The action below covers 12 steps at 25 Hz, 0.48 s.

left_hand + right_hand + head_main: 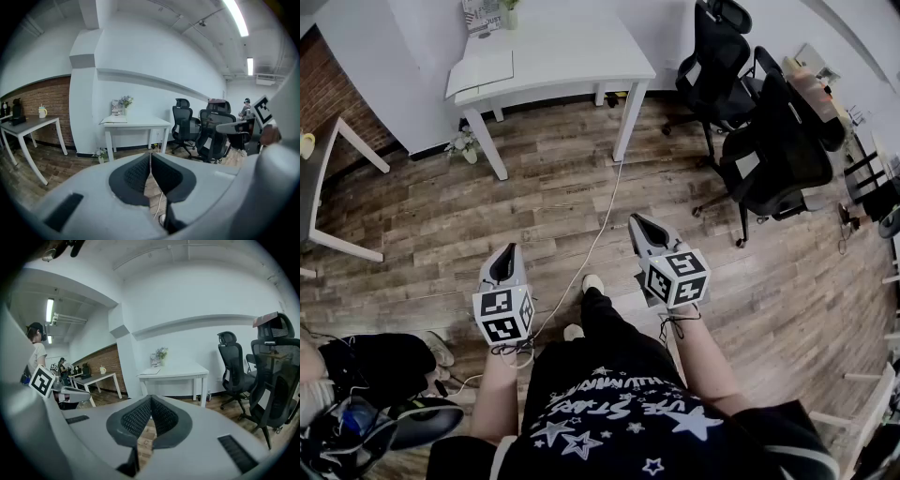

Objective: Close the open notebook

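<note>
The open notebook [480, 71] lies flat on the left end of a white table [572, 56] across the room, far from both grippers. It also shows small in the left gripper view as the notebook [114, 120] and in the right gripper view as the notebook [150, 372]. My left gripper [509, 251] is held over the wooden floor, jaws shut with nothing between them, as its own view of the left gripper [150, 155] confirms. My right gripper [634, 221] hangs alongside, likewise shut and empty, as the right gripper [151, 399] shows up close.
Black office chairs [769, 141] crowd the right side. A second table [321, 187] stands by the brick wall at left. A white cable [592, 248] runs across the floor toward the table. A flower pot [465, 146] sits by the table leg; a dark bag [366, 370] lies at lower left.
</note>
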Tool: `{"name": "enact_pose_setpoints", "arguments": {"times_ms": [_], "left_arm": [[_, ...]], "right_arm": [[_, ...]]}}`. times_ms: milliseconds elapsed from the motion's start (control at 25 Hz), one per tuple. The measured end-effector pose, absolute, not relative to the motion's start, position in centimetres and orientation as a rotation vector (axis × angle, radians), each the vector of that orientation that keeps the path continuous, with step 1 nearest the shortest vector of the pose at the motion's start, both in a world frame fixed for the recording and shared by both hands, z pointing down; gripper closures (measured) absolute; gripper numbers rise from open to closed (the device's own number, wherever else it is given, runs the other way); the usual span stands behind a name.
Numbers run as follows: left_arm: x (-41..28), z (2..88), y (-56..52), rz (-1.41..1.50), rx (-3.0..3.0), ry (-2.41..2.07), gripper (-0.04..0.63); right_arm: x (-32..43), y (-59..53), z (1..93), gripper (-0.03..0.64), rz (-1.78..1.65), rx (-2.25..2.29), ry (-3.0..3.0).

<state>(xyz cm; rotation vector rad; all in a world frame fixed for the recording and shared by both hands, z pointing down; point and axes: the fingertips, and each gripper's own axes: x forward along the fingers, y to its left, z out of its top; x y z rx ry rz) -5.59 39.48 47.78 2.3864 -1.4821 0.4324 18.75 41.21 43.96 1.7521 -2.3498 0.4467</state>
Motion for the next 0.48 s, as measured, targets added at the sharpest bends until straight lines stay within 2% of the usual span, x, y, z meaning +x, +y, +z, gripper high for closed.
{"name": "enact_pose_setpoints", "arguments": {"times_ms": [480], "left_arm": [[-5.7, 47.7, 41.9, 0.432, 2.394, -1.481, 0.568]], "right_arm": [[17.8, 43.1, 44.3, 0.615, 0.442, 1.739, -2.348]]}}
